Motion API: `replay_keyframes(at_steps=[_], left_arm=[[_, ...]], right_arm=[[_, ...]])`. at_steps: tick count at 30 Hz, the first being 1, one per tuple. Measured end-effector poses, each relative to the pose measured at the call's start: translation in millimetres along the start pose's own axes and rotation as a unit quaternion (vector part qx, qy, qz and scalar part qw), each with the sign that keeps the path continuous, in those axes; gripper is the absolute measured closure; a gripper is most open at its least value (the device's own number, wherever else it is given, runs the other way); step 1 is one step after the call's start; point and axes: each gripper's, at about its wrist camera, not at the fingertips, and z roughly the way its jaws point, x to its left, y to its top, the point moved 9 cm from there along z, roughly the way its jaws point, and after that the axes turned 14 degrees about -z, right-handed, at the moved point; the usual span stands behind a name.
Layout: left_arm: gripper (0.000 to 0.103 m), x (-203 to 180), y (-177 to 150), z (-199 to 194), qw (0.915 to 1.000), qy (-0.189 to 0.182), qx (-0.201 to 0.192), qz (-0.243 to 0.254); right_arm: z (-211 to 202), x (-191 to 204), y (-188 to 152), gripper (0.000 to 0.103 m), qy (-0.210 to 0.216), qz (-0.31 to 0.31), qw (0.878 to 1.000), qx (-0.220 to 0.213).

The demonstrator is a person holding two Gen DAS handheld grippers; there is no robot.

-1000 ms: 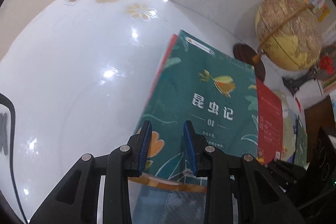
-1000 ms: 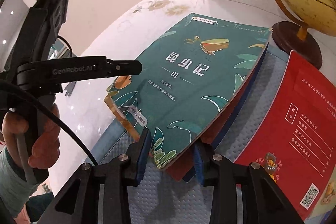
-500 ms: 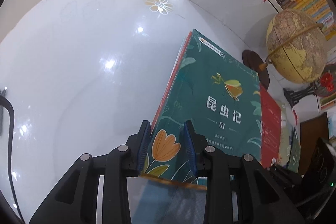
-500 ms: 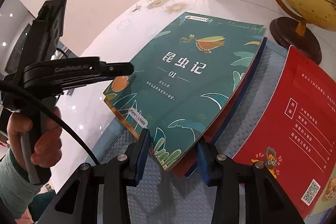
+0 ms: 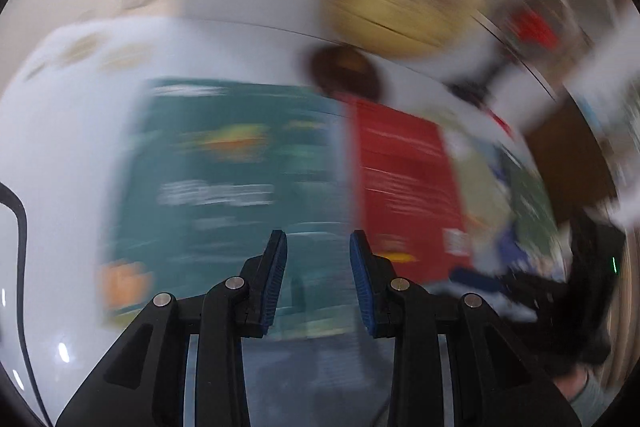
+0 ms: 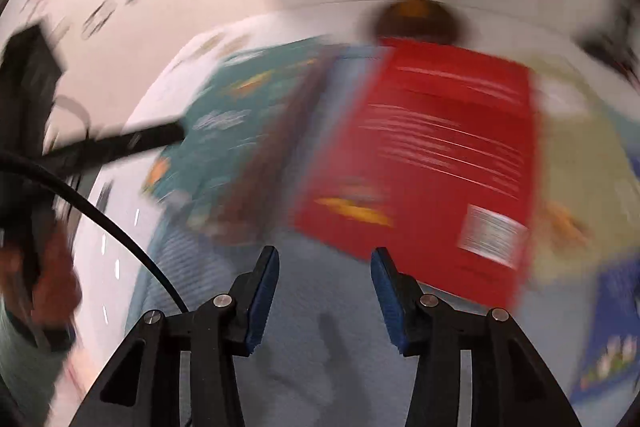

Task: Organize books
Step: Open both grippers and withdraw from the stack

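Books are the job: the teal paperback with the flower-and-insect cover (image 5: 224, 183) lies flat on the glossy white table (image 5: 60, 147), just beside the red-covered book (image 6: 432, 155), so the next pick should square the fingers to one book's near edge before closing. Both views are badly smeared, but the left gripper (image 5: 318, 275) appears spread and empty, and the right gripper (image 6: 324, 291) is opening with nothing between its jaws. A second ago both pinched the teal book's corners; now it is released.
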Motion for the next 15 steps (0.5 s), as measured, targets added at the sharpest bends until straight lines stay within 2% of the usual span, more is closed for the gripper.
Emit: replay_keyframes(at_steps=[2, 5, 7, 8, 9, 10, 12, 15], left_arm=[[0.073, -38, -1, 28, 0.9990, 0.000, 0.019, 0.042], [0.073, -58, 5, 67, 0.9975, 0.039, 0.026, 0.052], [0.073, -56, 9, 86, 0.9957, 0.078, 0.021, 0.046], [0.073, -52, 10, 94, 0.9939, 0.101, 0.021, 0.039], [0.073, -50, 8, 98, 0.9930, 0.107, 0.030, 0.039], [0.072, -51, 7, 103, 0.9907, 0.124, 0.030, 0.048], [0.071, -53, 5, 102, 0.9890, 0.133, 0.030, 0.057], [0.070, -60, -7, 101, 0.9907, 0.115, 0.048, 0.055]], right_arm=[[-13, -41, -12, 0.057, -0.025, 0.064, 0.998, -0.012], [-20, -82, -24, 0.057, -0.039, 0.126, 0.991, -0.020], [-18, -92, -24, 0.057, -0.044, 0.135, 0.989, -0.028], [-17, -93, -24, 0.064, -0.043, 0.137, 0.989, -0.031], [-13, -94, -24, 0.070, -0.042, 0.139, 0.989, -0.030], [-8, -93, -24, 0.070, -0.042, 0.136, 0.989, -0.025], [-5, -89, -22, 0.069, -0.060, 0.116, 0.991, -0.027], [-3, -85, -21, 0.069, -0.045, 0.113, 0.992, -0.027]])
